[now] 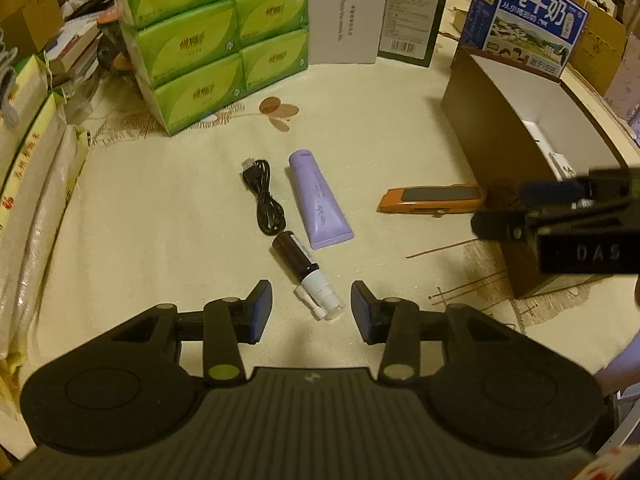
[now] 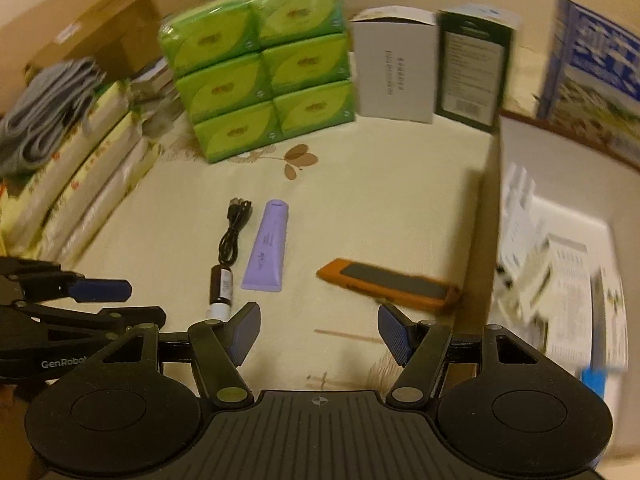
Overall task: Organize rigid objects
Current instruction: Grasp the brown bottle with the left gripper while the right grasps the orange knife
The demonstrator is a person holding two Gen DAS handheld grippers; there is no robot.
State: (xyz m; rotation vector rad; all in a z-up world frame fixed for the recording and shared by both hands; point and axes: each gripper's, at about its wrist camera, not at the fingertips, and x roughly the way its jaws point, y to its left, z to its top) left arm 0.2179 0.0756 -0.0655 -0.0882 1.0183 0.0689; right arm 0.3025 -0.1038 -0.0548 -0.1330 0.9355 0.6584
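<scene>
On the cream tablecloth lie a dark spray bottle [image 1: 303,270] with a white nozzle, a lilac tube [image 1: 319,200], a coiled black USB cable [image 1: 264,196] and an orange utility knife [image 1: 432,199]. My left gripper [image 1: 312,312] is open, low over the cloth, with the bottle's nozzle between its fingers. My right gripper [image 2: 318,334] is open and empty, just in front of the knife [image 2: 390,286]. The bottle [image 2: 221,288], tube [image 2: 266,246] and cable [image 2: 234,232] also show in the right wrist view. An open brown box [image 1: 476,120] stands at the right.
Green tissue packs [image 1: 216,40], a white carton [image 1: 344,20], a dark green carton [image 1: 412,20] and a blue milk carton [image 1: 524,20] line the back. Long packets [image 1: 36,184] lie along the left. The brown box [image 2: 568,208] holds white packets. Thin sticks [image 1: 444,248] lie on the cloth.
</scene>
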